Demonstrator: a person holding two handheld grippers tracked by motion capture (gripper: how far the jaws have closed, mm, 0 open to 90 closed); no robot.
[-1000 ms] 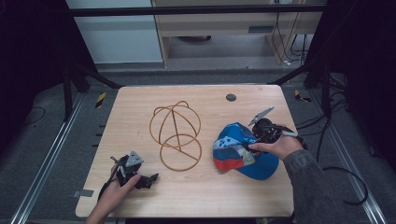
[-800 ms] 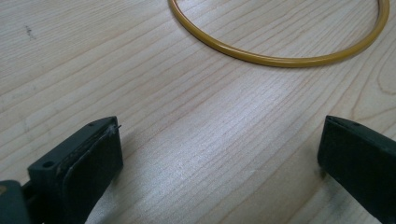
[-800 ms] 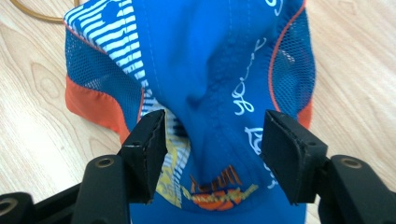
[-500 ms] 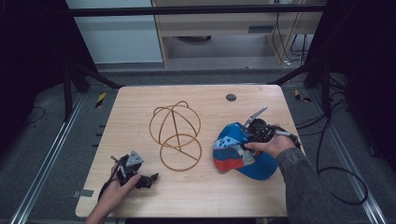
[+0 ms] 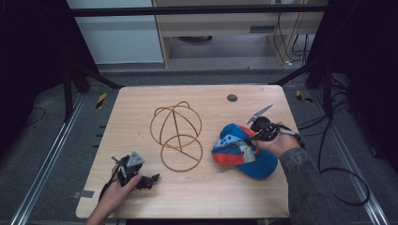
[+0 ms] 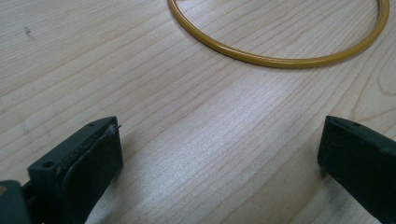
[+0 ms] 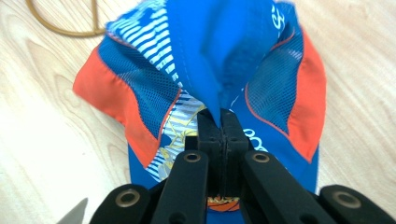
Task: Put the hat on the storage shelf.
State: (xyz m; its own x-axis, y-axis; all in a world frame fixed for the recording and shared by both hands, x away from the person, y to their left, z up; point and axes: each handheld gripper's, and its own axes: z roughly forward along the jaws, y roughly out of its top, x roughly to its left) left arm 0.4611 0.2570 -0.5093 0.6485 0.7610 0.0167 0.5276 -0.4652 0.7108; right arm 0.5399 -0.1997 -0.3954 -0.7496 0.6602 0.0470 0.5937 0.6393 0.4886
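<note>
Right gripper view: right tongs (image 7: 219,122) have just been closing and now pinch the cap (image 7: 210,60) crown fabric on the bench's (image 5: 141,103) right side, so lift slowly, left tongs (image 6: 219,154) idle, released.

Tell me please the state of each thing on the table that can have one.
Right hand-held gripper: shut on a fold of the cap, jaws have just been closing.
Left hand-held gripper: open, nothing between its jaws.
Cap: crumpled, lying on the table.
Wire frame: standing free, untouched.
</note>
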